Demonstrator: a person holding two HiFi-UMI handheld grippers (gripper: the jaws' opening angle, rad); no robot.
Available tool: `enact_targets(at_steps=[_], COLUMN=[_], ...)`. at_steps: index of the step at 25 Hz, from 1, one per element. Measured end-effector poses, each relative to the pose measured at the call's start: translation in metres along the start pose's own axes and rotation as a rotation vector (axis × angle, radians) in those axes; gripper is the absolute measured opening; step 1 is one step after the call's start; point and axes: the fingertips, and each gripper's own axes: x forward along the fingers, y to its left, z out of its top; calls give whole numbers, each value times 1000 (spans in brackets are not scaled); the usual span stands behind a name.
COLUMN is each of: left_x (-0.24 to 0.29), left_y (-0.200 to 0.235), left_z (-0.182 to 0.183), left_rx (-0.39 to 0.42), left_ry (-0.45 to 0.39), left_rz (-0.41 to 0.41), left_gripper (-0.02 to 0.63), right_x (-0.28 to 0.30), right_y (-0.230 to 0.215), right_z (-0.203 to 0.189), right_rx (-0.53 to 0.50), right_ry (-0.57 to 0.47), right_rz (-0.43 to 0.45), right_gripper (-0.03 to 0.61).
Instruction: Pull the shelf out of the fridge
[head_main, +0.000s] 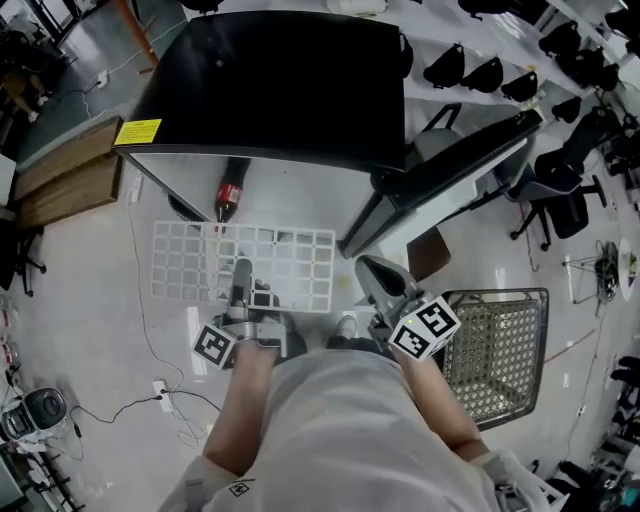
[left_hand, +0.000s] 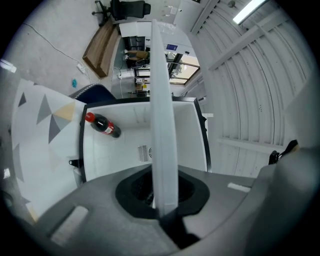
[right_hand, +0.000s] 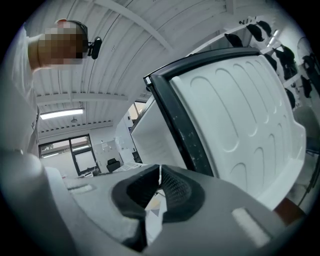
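The fridge (head_main: 270, 80) is black on top and white inside, with a yellow label (head_main: 137, 132) at its left front corner. Its door (head_main: 440, 175) has a black rim and a white inner lining with embossed ovals. The shelf (head_main: 200, 262) is a white grid of square openings. The bottle (head_main: 228, 198) is dark, with a red cap and a red label. The left gripper (head_main: 242, 270) and right gripper (head_main: 366, 268) are grey with black pads, and each carries a cube of black-and-white square markers. The wire basket (head_main: 500, 350) is grey mesh, the bench (head_main: 65, 180) is brown wood, and the floor (head_main: 90, 290) is pale glossy grey.
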Motion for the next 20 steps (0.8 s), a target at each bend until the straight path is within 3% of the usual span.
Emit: enact_targets(at_steps=[12, 20], left_x=[-42, -62], left_y=[5, 2], left_z=[56, 95], left_rx=[97, 338], left_ry=[-99, -67], left_rz=[46, 157], left_gripper=[23, 23], right_x=[48, 83], right_y=[41, 72], right_z=[-12, -13], right_rx=[-3, -22], right_ry=[57, 75], right_rz=[129, 201], right_gripper=[12, 12])
